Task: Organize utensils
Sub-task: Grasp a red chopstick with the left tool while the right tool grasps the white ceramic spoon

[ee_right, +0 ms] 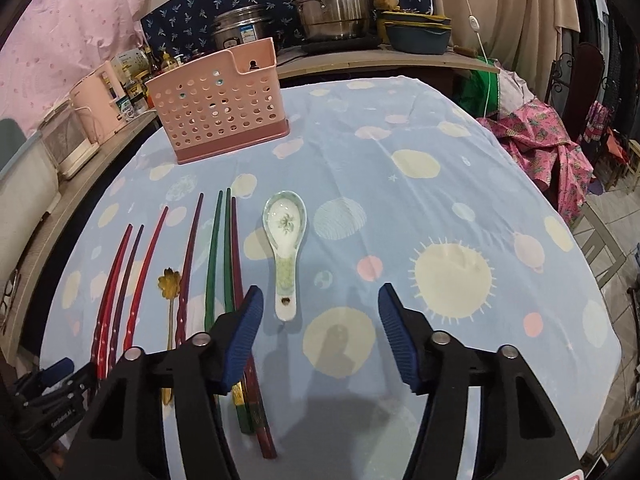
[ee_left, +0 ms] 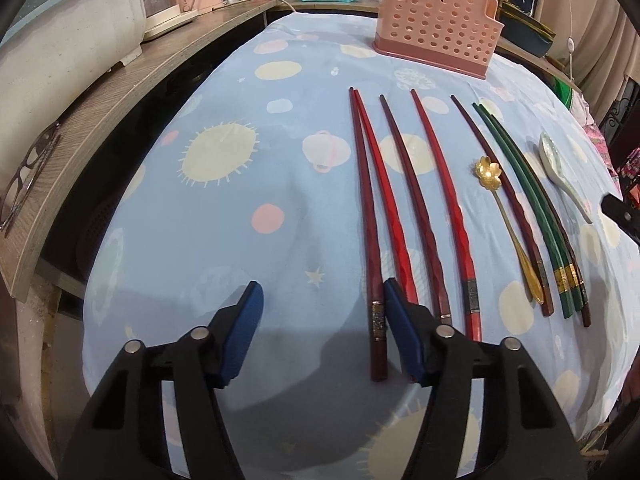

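Cluttered kitchen shelves and steel pots ring a round surface [ee_right: 500,208] draped in a pale blue cloth printed with suns and planets. At its far side stands a pink perforated utensil holder [ee_right: 216,108], upright and apparently empty. Nearer the person, the utensils lie in a loose row, long axes running from the near edge toward the holder: red and maroon chopsticks [ee_left: 384,200], a gold flower-bowled spoon [ee_left: 505,216], a pair of green chopsticks [ee_left: 532,216] with a dark one alongside, and a white ceramic spoon [ee_right: 286,256] at the right end of the row.

The left claw [ee_left: 322,308] hangs over the near ends of the leftmost red chopsticks; one banded handle lies just inside its right finger, the rest just outside. Its jaws stand about half apart, gripping nothing, with only cloth beneath most of the gap.

The right claw [ee_right: 320,308] points down at the ceramic spoon, whose handle end lies just ahead of the gap, slightly toward the left finger, bowl aimed away. Its jaws are likewise half apart and hold nothing. Judging by position, the right hand is nearer the spoon, the left nearer the red chopsticks; either would need to advance along the utensil's axis and straddle its handle crosswise.
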